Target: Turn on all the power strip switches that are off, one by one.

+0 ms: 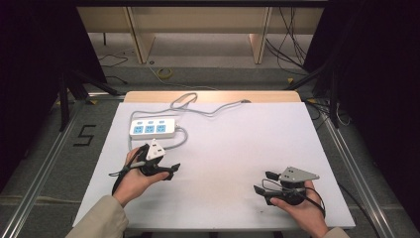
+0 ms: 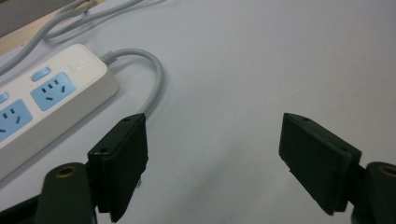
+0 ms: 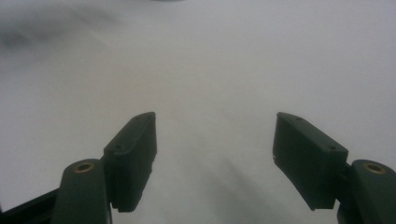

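Right hand: it comes in from the bottom edge of the high view and holds the right gripper [image 1: 263, 182] near the front edge of the table [image 1: 237, 148], on its right part
Right gripper fingers: they are spread wide apart with nothing between them; in the right gripper view [image 3: 215, 158] only the white surface lies between and ahead of them
Left gripper: the left hand holds the left gripper [image 1: 166, 167] at the left part of the table, just in front of the power strip [image 1: 153, 128]
Left gripper fingers: spread wide apart and empty [image 2: 215, 163]; the left finger [image 2: 122, 161] is near the grey cable [image 2: 156, 84], not touching it as far as I can tell
Power strip place: back left part of the table, well away from the right gripper
Power strip axis: the long axis runs left to right, about parallel to the back edge; the blue sockets face up
Cable: it leaves the right end of the strip, bends toward the front, then loops along the back edge
Open room: the middle and the right half of the table are bare white surface, wide between the two grippers
Edges: the left gripper is not far from the left edge
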